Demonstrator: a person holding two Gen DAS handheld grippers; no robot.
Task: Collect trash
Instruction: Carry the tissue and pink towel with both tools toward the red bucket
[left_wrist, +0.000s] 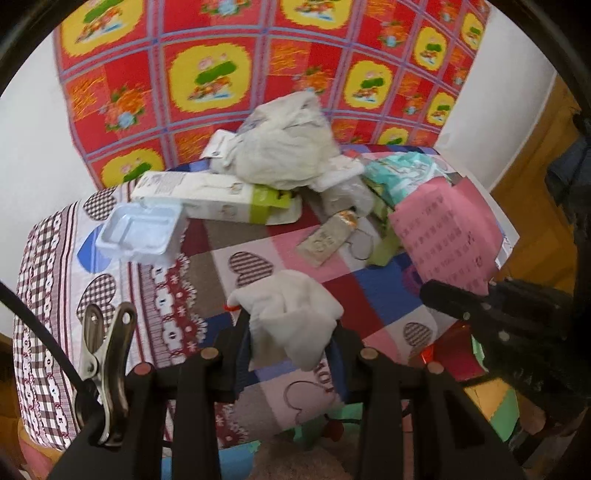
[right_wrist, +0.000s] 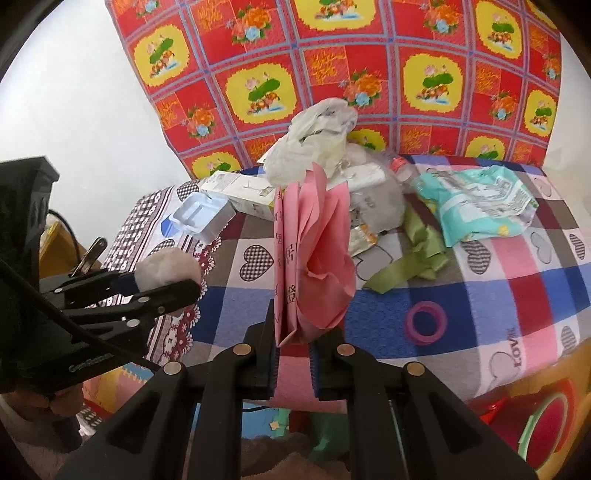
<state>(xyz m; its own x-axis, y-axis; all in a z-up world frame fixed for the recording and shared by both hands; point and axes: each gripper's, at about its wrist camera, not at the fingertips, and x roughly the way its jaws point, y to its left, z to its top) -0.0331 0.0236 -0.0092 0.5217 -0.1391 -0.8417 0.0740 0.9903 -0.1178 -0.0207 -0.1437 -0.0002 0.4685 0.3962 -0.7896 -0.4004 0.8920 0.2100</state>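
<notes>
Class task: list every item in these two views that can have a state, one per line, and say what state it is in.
Left gripper: shut on white tissue wad.
Right gripper: shut on folded pink paper.
White plastic bag: crumpled, on the pile.
Clear plastic tray: empty, lying open side up.
Teal wrapper: crumpled, lying flat.
Green ribbon: loose, tangled.

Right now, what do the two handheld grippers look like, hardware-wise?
Both are matte black plastic. Each left gripper and right gripper finger is a ribbed wedge with round copper-coloured studs and blue pads on its inner face. The left one carries a silver metal clip, a black cable and white lettering on its body.
</notes>
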